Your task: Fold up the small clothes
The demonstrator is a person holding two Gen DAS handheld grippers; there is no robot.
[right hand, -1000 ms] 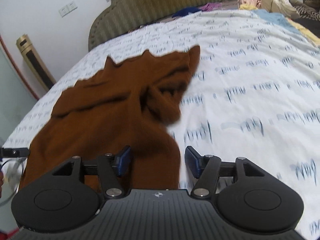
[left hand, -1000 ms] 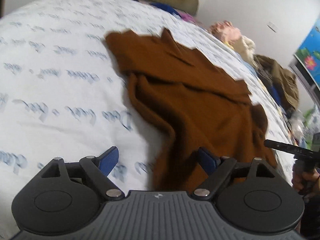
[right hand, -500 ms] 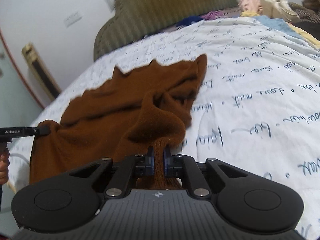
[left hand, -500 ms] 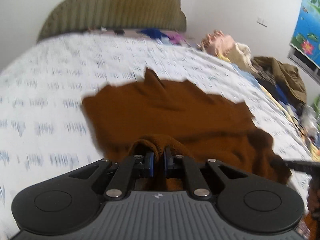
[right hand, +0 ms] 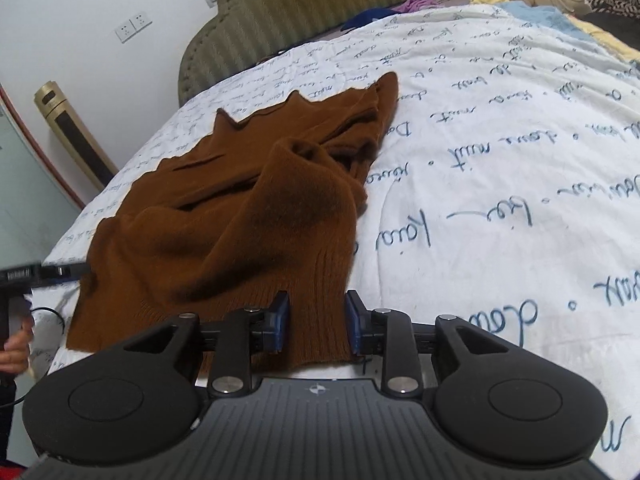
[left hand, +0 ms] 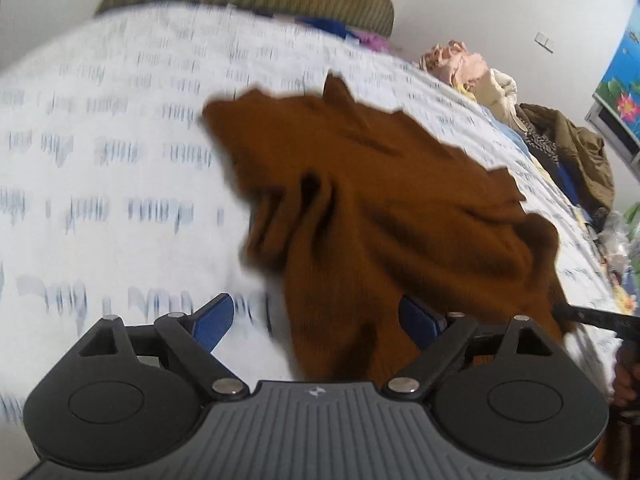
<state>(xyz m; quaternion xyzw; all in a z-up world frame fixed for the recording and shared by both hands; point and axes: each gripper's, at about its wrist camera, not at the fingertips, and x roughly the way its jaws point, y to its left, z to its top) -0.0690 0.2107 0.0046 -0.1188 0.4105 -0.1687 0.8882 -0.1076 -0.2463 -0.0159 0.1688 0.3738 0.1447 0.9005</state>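
Observation:
A brown knit sweater (left hand: 380, 208) lies rumpled on the white bed sheet (left hand: 100, 184) printed with blue script. In the left wrist view my left gripper (left hand: 318, 320) is open, its blue pads wide apart, with the sweater's near hem lying between them. In the right wrist view the sweater (right hand: 240, 216) lies in a heap, and my right gripper (right hand: 316, 326) is part open with the ribbed hem between its pads. The other gripper's tip shows at each view's edge.
A green ribbed headboard (right hand: 320, 12) stands at the far end of the bed. A pile of other clothes (left hand: 560, 140) lies along the bed's right side. A gold standing appliance (right hand: 68, 132) and a wall socket (right hand: 132, 26) are at the left.
Both grippers were shut on the sweater's hem half a second ago. Both have now opened and the hem has dropped onto the bed in a loose heap.

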